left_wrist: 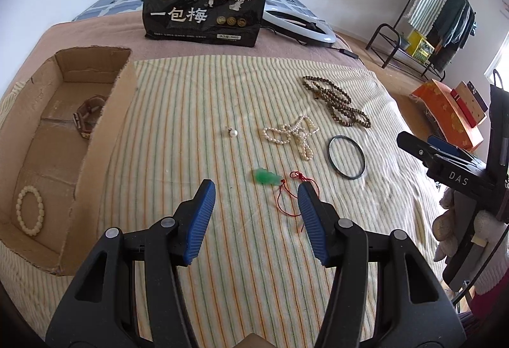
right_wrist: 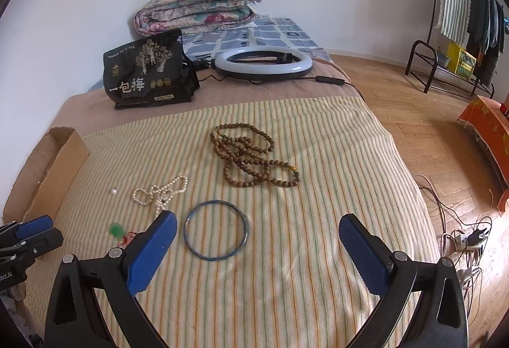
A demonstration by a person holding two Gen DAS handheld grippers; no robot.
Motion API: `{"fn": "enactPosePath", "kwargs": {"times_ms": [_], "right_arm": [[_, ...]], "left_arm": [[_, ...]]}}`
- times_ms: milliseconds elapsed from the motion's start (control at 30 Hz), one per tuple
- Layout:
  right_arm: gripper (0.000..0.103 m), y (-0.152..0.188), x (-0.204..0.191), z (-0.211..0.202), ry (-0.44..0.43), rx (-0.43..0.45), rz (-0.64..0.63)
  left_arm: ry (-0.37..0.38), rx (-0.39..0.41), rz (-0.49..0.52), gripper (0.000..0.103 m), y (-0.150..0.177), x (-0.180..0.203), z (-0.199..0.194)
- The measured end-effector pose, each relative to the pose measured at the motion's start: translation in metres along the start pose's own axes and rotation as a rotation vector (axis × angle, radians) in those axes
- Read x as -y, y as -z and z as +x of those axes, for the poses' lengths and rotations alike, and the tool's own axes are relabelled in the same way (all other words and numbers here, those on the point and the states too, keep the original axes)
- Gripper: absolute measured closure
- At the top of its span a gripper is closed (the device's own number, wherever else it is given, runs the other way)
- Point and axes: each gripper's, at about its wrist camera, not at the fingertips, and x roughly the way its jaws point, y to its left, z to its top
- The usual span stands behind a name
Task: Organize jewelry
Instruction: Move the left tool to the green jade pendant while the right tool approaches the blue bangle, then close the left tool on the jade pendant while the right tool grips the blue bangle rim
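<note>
Blue fingers (left_wrist: 203,214) spread above pendant (left_wrist: 266,177)

Bare striped cloth (right_wrist: 286,284) at lower centre of right view permits passage; cardboard box (left_wrist: 105,138) wall obstructs left side, black bag (left_wrist: 203,7) blocks upper centre

Black snack bag (right_wrist: 149,71), ring light (right_wrist: 263,64), folded floral quilt (right_wrist: 197,6), clothes rack (right_wrist: 458,30)

On the striped towel (left_wrist: 222,93): green jade pendant (left_wrist: 265,177) on red cord near its front edge, white pearl strand (left_wrist: 291,133) mid-towel, dark thin bangle (right_wrist: 216,229) flat, brown wooden bead strand (right_wrist: 251,155) coiled toward its right edge
</note>
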Motion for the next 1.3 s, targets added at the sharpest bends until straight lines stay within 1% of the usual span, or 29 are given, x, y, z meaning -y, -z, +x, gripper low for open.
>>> {"fn": "enactPosePath", "kwargs": {"times_ms": [200, 500, 600, 733, 900, 1000, 1067, 1133, 1300], "right_arm": [[0.0, 0.013, 0.005, 0.024, 0.004, -0.002, -0.01], [0.0, 0.018, -0.022, 0.046, -0.059, -0.027, -0.144], [0.0, 0.017, -0.028, 0.053, -0.059, -0.037, -0.177], [0.0, 0.018, -0.03, 0.062, -0.054, -0.052, -0.185], [0.0, 0.017, -0.03, 0.071, -0.057, -0.067, -0.175], [0.0, 0.017, -0.032, 0.075, -0.061, -0.072, -0.177], [0.0, 0.017, -0.033, 0.078, -0.066, -0.081, -0.18], [0.0, 0.018, -0.035, 0.081, -0.069, -0.094, -0.188], [0.0, 0.021, -0.04, 0.087, -0.064, -0.116, -0.216]], "left_arm": [[0.015, -0.029, 0.003, 0.048, 0.004, 0.009, 0.029], [-0.013, -0.042, 0.09, 0.048, 0.007, 0.021, 0.062], [-0.032, -0.044, 0.11, 0.048, 0.008, 0.021, 0.07], [-0.032, -0.049, 0.104, 0.048, 0.007, 0.018, 0.079], [-0.042, -0.032, 0.134, 0.048, 0.005, 0.022, 0.084], [-0.066, -0.025, 0.157, 0.058, 0.006, 0.025, 0.087], [-0.073, -0.019, 0.16, 0.061, 0.007, 0.025, 0.088], [-0.076, -0.014, 0.163, 0.068, 0.007, 0.025, 0.089], [-0.078, -0.009, 0.169, 0.07, 0.007, 0.024, 0.089]]}}
